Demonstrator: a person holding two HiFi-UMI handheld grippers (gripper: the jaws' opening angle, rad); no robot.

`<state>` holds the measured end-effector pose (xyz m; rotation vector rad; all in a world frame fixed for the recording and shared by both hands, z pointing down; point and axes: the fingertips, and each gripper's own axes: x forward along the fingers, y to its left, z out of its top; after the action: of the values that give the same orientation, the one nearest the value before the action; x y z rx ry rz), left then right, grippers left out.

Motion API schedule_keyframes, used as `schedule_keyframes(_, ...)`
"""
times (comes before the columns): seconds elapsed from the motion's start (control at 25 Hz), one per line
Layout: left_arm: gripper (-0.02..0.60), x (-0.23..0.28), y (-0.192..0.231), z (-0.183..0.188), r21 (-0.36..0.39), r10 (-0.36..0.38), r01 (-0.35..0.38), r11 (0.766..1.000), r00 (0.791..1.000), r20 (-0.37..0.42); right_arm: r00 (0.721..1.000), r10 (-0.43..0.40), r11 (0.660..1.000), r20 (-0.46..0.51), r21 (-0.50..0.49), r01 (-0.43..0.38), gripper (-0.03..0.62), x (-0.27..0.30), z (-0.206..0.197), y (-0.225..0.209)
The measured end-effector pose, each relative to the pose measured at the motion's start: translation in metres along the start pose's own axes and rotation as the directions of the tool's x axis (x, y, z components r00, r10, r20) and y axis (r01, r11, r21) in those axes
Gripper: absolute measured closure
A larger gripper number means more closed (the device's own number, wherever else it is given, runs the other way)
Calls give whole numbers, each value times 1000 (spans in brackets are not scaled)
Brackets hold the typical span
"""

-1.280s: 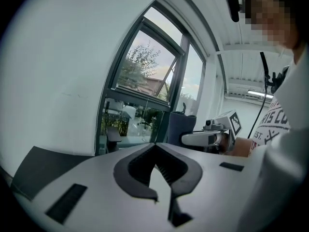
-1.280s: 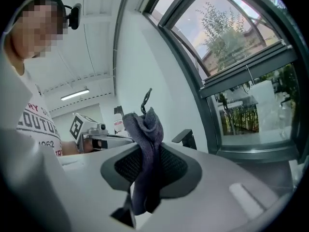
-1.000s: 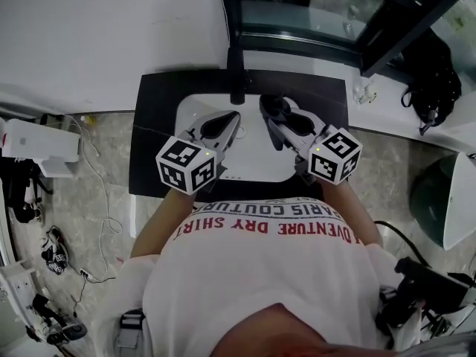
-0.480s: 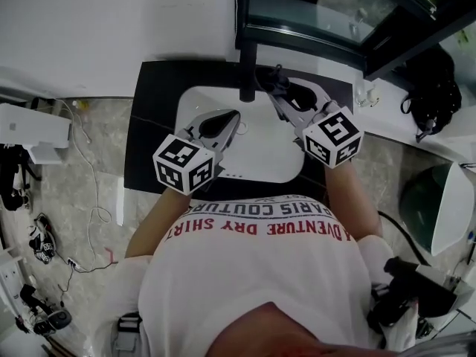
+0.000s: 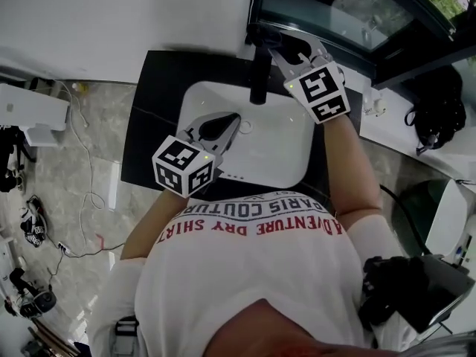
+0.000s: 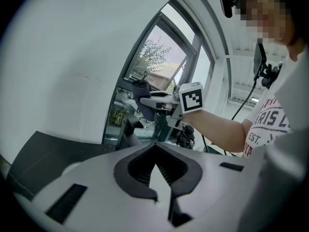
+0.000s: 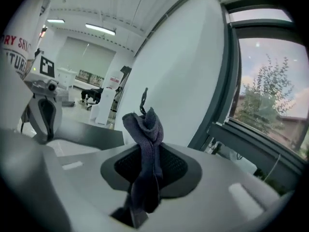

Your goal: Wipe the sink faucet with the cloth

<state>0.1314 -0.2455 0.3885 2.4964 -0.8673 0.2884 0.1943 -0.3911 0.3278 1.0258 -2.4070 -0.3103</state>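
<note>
The black faucet (image 5: 259, 76) stands at the back of the white sink (image 5: 286, 166), set in a black counter (image 5: 152, 125). My right gripper (image 5: 268, 43) is beside the faucet's top, near the window, shut on a dark grey cloth (image 7: 143, 124) that sticks up bunched from between its jaws. From the left gripper view the cloth (image 6: 144, 104) hangs just above the faucet (image 6: 127, 129); whether they touch is unclear. My left gripper (image 5: 232, 119) hovers over the basin's near left part, shut with nothing in it (image 6: 155, 151).
A dark window frame (image 5: 320, 13) runs behind the counter, with a small white object (image 5: 375, 106) on the sill to the right. A black bag (image 5: 439, 99) lies far right. A white box (image 5: 33, 110) and cables sit on the floor at left.
My right gripper has carried the cloth from over the basin to the back, up beside the faucet's top. The left gripper has stayed over the basin.
</note>
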Motion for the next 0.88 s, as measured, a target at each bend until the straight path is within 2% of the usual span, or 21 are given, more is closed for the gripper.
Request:
schedule_keyframes(0.32,580,4,15,-10,-28,15,-16,999,1000,-15,993,58,998,-105,-20,-60,517,52,-33,7)
schedule_keyframes(0.68,580,1,21,-18,-39,17,-18,999,1000,-18,990,78,995,-116,66,-71,517,63,-41,14)
schedule_keyframes(0.88,580,-1,19,-15,-37,15,-15,999,1000,-12,990,81,995,-114,62,-74,517,55,-40,24)
